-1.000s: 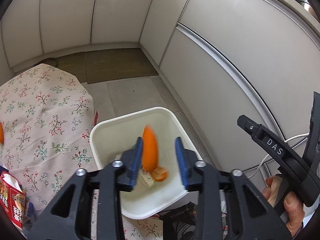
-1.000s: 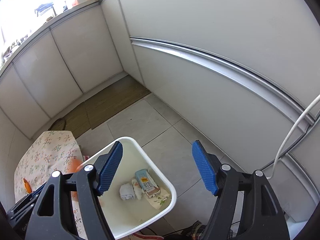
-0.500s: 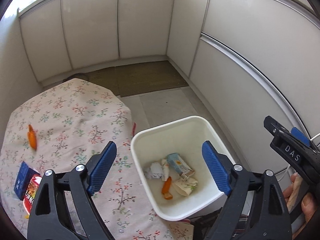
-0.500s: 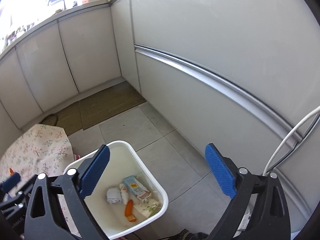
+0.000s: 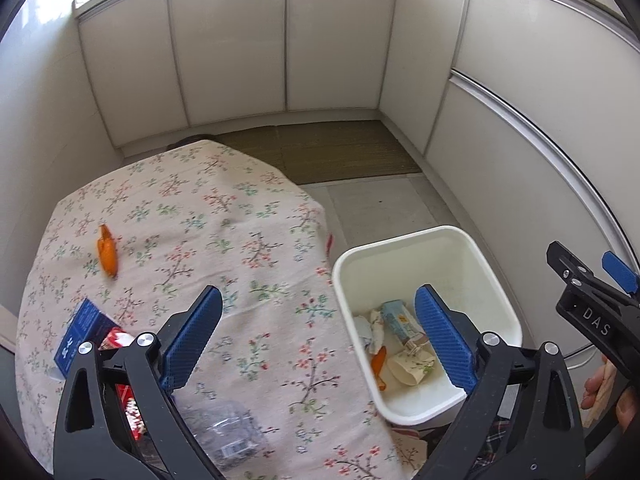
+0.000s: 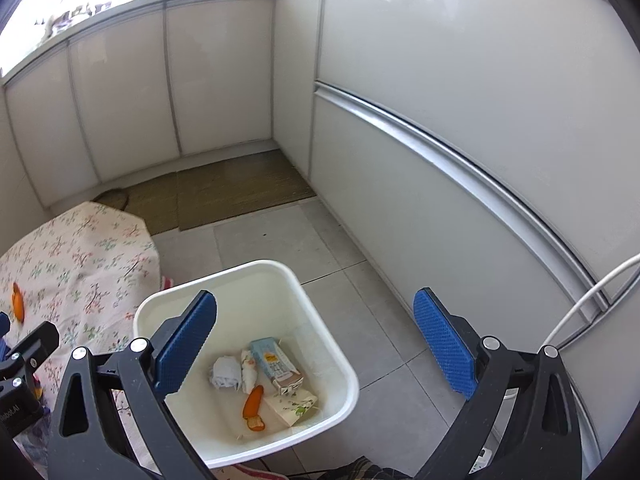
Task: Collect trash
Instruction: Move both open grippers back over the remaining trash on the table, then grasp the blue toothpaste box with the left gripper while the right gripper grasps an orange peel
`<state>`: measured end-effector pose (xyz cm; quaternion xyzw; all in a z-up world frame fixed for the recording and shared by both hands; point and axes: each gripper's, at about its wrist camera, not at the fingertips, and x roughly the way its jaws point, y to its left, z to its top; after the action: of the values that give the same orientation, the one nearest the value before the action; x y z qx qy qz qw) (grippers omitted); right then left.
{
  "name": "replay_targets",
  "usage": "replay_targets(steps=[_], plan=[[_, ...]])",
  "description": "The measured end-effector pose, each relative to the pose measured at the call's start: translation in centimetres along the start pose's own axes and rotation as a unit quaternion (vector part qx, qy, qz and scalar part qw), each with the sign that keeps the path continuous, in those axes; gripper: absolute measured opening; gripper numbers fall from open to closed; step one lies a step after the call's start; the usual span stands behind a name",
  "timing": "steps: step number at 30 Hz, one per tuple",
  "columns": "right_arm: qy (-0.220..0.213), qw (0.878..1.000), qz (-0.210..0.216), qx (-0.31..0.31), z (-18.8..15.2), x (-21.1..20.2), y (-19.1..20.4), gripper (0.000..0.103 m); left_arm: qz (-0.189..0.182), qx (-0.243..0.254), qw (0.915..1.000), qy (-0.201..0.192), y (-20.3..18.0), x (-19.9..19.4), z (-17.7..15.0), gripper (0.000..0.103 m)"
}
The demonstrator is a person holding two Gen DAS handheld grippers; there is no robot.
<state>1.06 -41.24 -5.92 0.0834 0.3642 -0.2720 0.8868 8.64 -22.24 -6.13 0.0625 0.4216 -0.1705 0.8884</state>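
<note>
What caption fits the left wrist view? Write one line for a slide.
Open left gripper above floral tablecloth; orange peel awaits, white bin holds trash.

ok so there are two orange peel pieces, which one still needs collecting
The orange peel lying on the floral tablecloth, far left. The other orange piece is already inside the white bin, beside the carton.

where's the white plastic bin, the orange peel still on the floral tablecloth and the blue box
white plastic bin (image 6: 320,280), right wrist view, on its far rim
orange peel on the floral tablecloth (image 5: 107,253), left wrist view, on the middle of the peel
blue box (image 5: 82,334), left wrist view, on its top face
</note>
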Motion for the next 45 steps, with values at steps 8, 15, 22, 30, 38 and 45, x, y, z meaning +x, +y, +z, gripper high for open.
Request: replay_targets(steps=[8,15,22,30,38,45], plan=[[0.004,0.999,0.027,-0.044,-0.2,-0.4,4.1,0.096,0.04,-0.024,0.9988,0.015,5.0,0.0,-1.0,0.093],[-0.003,0.996,0.049,-0.08,-0.4,-1.1,7.8,0.096,0.071,-0.048,0.9958,0.033,9.9,0.0,-1.7,0.093],[-0.004,0.989,0.085,-0.12,-0.7,-2.1,12.6,0.096,0.116,-0.047,0.9901,0.063,15.4,0.4,-2.4,0.093],[0.025,0.976,0.14,-0.166,-2.0,-2.2,18.1,0.096,0.15,-0.038,0.9787,0.135,21.2,2.5,-3.6,0.093],[0.089,0.961,0.198,-0.174,-3.2,-1.1,21.4,0.096,0.131,-0.05,0.973,0.183,24.4,4.5,-4.6,0.093],[0.165,0.947,0.243,-0.131,-3.8,0.8,22.4,0.096,0.093,-0.053,0.9726,0.206,25.8,6.1,-5.9,0.061]])
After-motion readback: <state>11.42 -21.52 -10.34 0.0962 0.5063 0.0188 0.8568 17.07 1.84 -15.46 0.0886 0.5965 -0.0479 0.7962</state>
